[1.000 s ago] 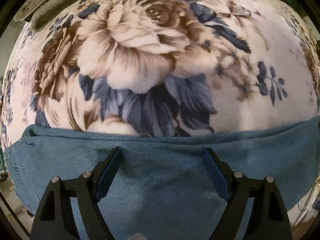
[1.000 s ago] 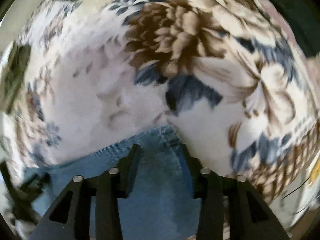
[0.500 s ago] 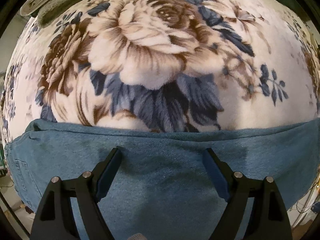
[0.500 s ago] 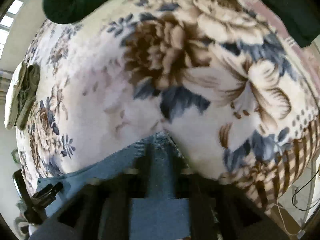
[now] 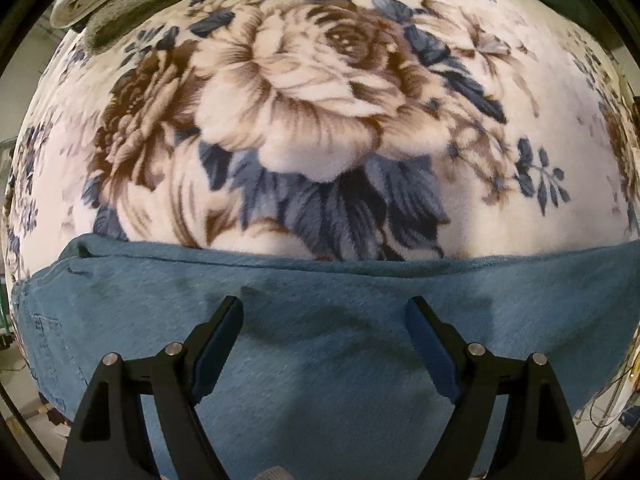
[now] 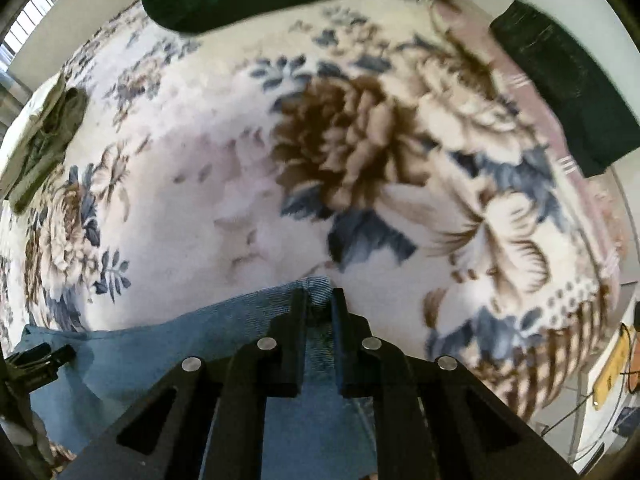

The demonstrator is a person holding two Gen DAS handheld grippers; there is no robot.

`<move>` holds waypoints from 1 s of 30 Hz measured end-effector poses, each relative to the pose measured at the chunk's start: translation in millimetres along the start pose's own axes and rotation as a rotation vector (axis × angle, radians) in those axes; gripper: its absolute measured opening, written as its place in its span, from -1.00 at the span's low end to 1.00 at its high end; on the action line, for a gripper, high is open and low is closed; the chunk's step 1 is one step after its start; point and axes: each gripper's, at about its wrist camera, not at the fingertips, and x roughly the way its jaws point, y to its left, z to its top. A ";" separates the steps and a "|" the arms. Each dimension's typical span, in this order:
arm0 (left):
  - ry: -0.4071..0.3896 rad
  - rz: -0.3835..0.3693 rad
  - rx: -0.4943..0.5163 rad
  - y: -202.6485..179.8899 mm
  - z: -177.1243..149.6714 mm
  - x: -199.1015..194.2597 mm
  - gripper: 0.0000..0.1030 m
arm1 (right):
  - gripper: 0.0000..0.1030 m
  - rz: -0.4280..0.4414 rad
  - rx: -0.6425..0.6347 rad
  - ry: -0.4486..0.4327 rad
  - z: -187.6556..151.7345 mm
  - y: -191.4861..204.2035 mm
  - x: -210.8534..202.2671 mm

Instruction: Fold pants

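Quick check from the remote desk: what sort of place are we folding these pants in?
Most likely a bedroom or living space at home: the blue denim pants lie on a plush floral blanket, other folded garments sit at its edges, and a window shows in the corner.

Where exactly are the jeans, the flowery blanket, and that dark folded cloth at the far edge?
jeans (image 5: 320, 360), left wrist view, flat denim between the prongs.
blanket (image 5: 320, 100), left wrist view, big rose.
dark cloth (image 6: 560, 92), right wrist view, its middle.
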 end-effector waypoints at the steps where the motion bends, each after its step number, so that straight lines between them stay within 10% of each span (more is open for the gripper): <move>1: -0.004 -0.003 -0.002 1.3 -1.0 -2.6 0.62 | -0.79 -0.004 0.007 -0.018 -0.6 -0.3 -7.1; 12: 0.020 0.047 0.000 -4.8 9.8 29.3 0.64 | -0.72 -0.013 0.081 0.123 1.6 -18.5 43.1; 19: 0.000 -0.028 -0.022 4.3 -7.7 -8.0 0.64 | -0.01 0.141 0.391 0.132 -45.3 -84.8 -12.8; 30: 0.091 -0.063 -0.042 11.3 -74.8 25.8 0.78 | 0.04 0.537 0.800 0.214 -163.9 -90.2 50.2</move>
